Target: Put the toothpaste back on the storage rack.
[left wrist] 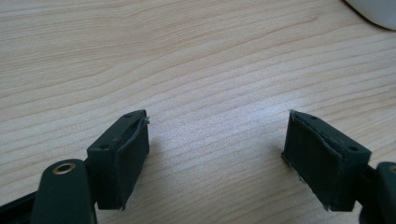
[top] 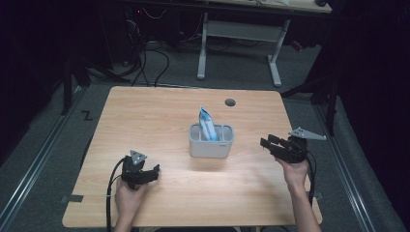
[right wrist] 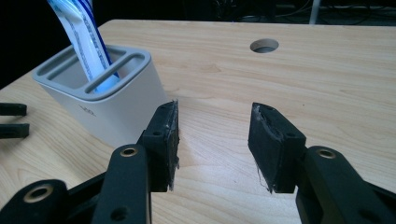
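holder [top: 211,141] mid-table [top: 159,111], pouch [top: 206,123] upright inside | left tongs [top: 153,170], right tongs [top: 267,143] flank holder, both wide, empty | we judge: steady holder before lifting pouch

Overhead view; two close tool views.

Brightly and evenly lit from above on the wooden table [top: 159,116], falling off to near-black at both sides and behind, with a soft sheen just in front of the white holder [top: 211,140]. Sharp on the wood grain in the left gripper view, softer on the near black pads [left wrist: 126,158]. Slightly soft and grainy overall from high up.
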{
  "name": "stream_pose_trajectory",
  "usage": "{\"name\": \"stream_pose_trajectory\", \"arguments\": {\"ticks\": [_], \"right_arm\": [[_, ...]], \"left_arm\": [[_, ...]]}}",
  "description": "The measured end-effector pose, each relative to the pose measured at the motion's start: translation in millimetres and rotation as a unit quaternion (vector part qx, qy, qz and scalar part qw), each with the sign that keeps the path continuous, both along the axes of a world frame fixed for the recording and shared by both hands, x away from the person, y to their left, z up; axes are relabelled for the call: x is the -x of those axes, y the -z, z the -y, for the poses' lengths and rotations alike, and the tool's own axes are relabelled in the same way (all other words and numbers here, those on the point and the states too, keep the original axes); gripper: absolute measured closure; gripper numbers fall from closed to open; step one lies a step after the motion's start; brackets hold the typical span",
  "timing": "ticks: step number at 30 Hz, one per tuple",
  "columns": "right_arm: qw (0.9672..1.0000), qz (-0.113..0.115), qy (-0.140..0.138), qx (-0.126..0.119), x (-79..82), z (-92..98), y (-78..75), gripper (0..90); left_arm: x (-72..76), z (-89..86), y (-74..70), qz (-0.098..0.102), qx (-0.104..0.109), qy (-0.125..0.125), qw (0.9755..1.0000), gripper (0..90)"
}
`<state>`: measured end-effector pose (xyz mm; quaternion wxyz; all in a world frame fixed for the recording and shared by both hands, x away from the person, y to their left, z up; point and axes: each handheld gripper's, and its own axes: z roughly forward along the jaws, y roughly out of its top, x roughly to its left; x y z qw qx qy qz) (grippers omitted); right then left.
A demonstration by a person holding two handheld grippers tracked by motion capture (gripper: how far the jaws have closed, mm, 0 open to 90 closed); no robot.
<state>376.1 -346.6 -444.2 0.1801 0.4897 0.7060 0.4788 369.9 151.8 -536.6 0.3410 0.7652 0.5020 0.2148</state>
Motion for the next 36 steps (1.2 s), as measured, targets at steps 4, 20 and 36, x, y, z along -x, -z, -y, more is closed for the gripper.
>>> {"name": "stream_pose_trajectory", "arguments": {"ticks": [4,20,36], "right_arm": [[1.0,-0.004,0.003,0.008,1.4,-0.7,4.8,53.5],[0.9992,-0.019,0.008,0.033,9.1,2.2,24.6,54.5],[0.9969,-0.016,0.003,0.076,9.6,-13.7,33.9,55.5]], "left_arm": [[0.1,0.0,0.0,0.0,0.0,0.0,1.0,22.5],[0.1,0.0,0.0,0.0,0.0,0.0,1.0,22.5],[0.1,0.1,0.0,0.0,0.0,0.0,1.0,22.5]]}}
